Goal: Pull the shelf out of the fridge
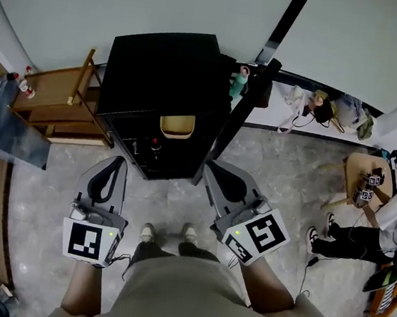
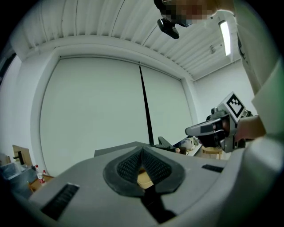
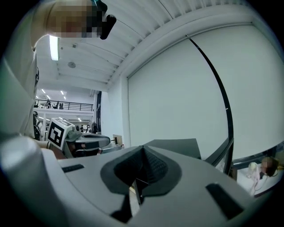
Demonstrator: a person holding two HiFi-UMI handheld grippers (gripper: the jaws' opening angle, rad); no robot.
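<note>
A small black fridge (image 1: pixel 159 70) stands on the floor in front of me, its door (image 1: pixel 244 106) swung open to the right. In its dark inside I see a yellow tub (image 1: pixel 177 125) and a dark bottle (image 1: pixel 155 144); the shelf itself I cannot make out. My left gripper (image 1: pixel 117 161) hangs shut and empty just left of the opening. My right gripper (image 1: pixel 212 167) hangs shut and empty by the door's lower edge. In the left gripper view the shut left gripper (image 2: pixel 142 153) points over the fridge top (image 2: pixel 120 150). In the right gripper view the right gripper (image 3: pixel 142 151) is also shut.
A wooden rack (image 1: pixel 62 101) stands left of the fridge, with a glass-topped table (image 1: pixel 5 127) beyond it. A teal bottle (image 1: pixel 238 84) sits in the door. At the right, a person (image 1: pixel 393 210) sits on the floor by a wooden stool (image 1: pixel 358 174). Clutter (image 1: pixel 326 109) lies along the wall.
</note>
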